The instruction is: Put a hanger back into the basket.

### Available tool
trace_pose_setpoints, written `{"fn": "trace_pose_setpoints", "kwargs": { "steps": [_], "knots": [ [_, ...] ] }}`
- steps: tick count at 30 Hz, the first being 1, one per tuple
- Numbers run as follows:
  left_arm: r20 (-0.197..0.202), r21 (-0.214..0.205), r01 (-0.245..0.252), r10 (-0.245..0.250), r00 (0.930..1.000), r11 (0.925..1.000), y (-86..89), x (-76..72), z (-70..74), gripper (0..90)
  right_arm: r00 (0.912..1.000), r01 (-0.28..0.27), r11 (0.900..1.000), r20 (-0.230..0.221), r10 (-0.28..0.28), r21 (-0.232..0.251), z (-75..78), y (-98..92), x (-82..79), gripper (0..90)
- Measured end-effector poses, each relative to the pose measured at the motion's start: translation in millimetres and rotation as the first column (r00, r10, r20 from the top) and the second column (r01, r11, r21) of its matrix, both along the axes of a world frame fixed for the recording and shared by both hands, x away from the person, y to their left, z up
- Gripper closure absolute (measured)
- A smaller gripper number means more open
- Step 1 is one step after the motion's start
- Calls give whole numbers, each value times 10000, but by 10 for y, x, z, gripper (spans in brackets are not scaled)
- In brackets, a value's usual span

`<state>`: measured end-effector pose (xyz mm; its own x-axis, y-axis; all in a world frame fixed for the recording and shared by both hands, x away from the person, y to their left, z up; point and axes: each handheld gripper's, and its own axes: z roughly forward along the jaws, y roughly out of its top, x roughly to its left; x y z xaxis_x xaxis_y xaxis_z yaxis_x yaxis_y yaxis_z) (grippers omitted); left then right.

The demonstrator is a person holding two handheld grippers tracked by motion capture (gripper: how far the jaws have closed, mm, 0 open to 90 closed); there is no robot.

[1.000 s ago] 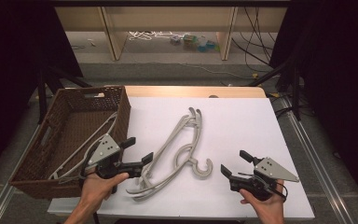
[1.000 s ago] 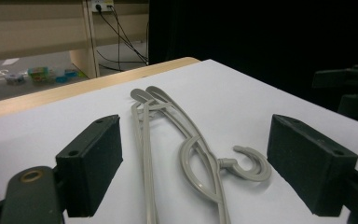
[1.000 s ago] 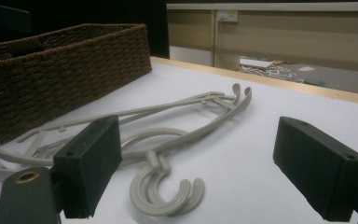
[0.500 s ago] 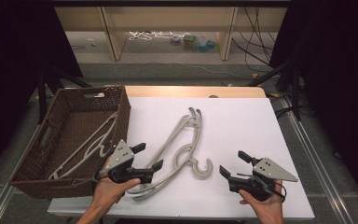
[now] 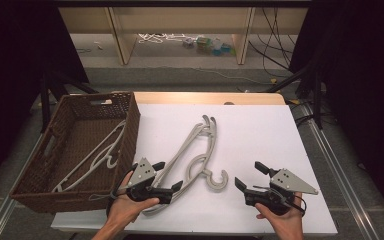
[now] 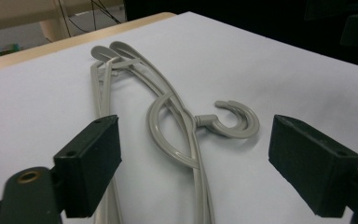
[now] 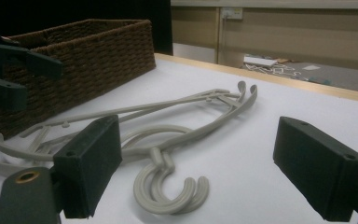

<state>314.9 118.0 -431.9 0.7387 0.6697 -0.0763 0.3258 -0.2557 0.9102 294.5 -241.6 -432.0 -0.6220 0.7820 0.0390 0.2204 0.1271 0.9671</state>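
Two grey hangers (image 5: 192, 152) lay stacked on the white desk (image 5: 260, 130), hooks (image 5: 216, 181) towards the person and overlapping. One wicker basket (image 5: 130, 120) stood at the desk's left edge and held at least one more hanger (image 5: 97, 155); the exact count inside could not be told.

Left tongs (image 5: 172, 175): jaws wide apart, nothing gripped. They sat at the near, lower end of the stacked hangers. In the left gripper view the hangers (image 6: 177, 135) ran between the two jaws, closer to the left-hand one.

Right tongs (image 5: 247, 176): jaws wide apart, nothing gripped. They were held to the right of the hooks, near but not touching. In the right gripper view the hooks (image 7: 170, 191) lay between the jaws, just ahead of them.
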Motion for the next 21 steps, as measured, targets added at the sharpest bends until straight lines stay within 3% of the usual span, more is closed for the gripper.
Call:
{"fn": "trace_pose_setpoints", "kwargs": {
  "steps": [6,9,10,11,13,14,15,17,18,19,21],
  "knots": [
    [-246,218,271,-266,9993,9994,-111,32,-47,181,9999,87,10000,98,-87,39,-8,-10,1,162],
    [-471,744,582,-548,9974,9955,-184,74,-84,182,10000,75,10000,61,-75,1,-3,-15,-2,162],
    [-771,988,642,-567,9954,9930,-244,107,-112,204,9999,77,10000,72,-77,-27,-3,-14,-3,162],
    [-771,988,642,-567,9954,9930,-244,107,-112,196,9999,77,10000,72,-77,-27,-3,-14,-3,162],
    [-967,1608,778,-627,9933,9839,-303,143,-141,190,9999,139,9999,5,-139,-91,-1,-11,-10,162],
    [-882,1743,732,-584,9944,9820,-329,146,-153,194,9998,173,9998,71,-173,-55,-3,-5,-11,162],
    [-801,2189,833,-672,9945,9722,-368,154,-164,195,9998,209,9997,60,-208,-82,-1,-2,-15,162],
    [-1186,2681,1091,-796,9898,9572,-440,185,-195,193,9999,167,9998,15,-167,-144,3,-1,-17,162],
    [-1285,2789,990,-650,9896,9552,-466,195,-212,189,9999,111,9998,32,-110,-138,3,0,-15,162],
    [-1326,3183,1085,-691,9888,9418,-496,228,-233,209,9999,115,9998,25,-114,-151,2,-2,-17,162],
    [-1614,3465,1130,-595,9851,9312,-541,282,-282,208,9999,112,9998,14,-112,-161,2,-3,-18,162]
  ]
}}
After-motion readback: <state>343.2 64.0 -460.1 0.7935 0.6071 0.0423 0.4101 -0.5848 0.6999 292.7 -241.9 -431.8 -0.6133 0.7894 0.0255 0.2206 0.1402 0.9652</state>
